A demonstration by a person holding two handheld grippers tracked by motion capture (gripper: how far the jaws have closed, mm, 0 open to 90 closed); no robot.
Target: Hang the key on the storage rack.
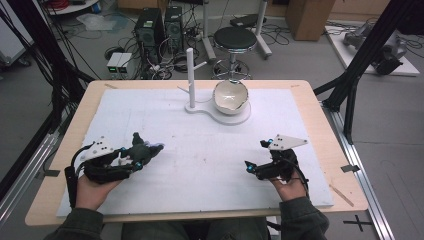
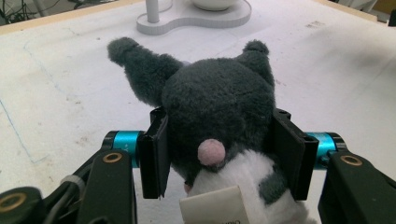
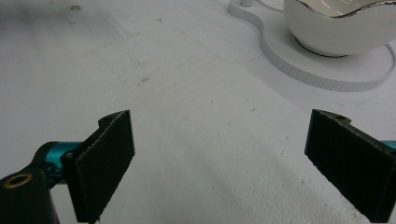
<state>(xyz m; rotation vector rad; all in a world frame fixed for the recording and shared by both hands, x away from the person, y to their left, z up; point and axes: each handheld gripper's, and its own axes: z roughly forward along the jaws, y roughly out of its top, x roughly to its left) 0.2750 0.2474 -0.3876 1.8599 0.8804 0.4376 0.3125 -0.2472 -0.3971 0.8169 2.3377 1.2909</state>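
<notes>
Left tool (image 2: 219, 154) is closed on the grey plush toy (image 2: 215, 102), pads squeezing its head so it can be carried above the table (image 1: 210, 165); right tool (image 3: 224, 163) waits wide open and empty, facing the bowl (image 3: 341, 28).

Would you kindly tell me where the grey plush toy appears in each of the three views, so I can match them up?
High view: the plush toy sits at lower left, held in the left gripper.
Left gripper view: the toy is at the centre, pressed between the jaws.
Right gripper view: not in this picture.
Shared landmark: the white bowl on its white stand at the far side of the table.
</notes>
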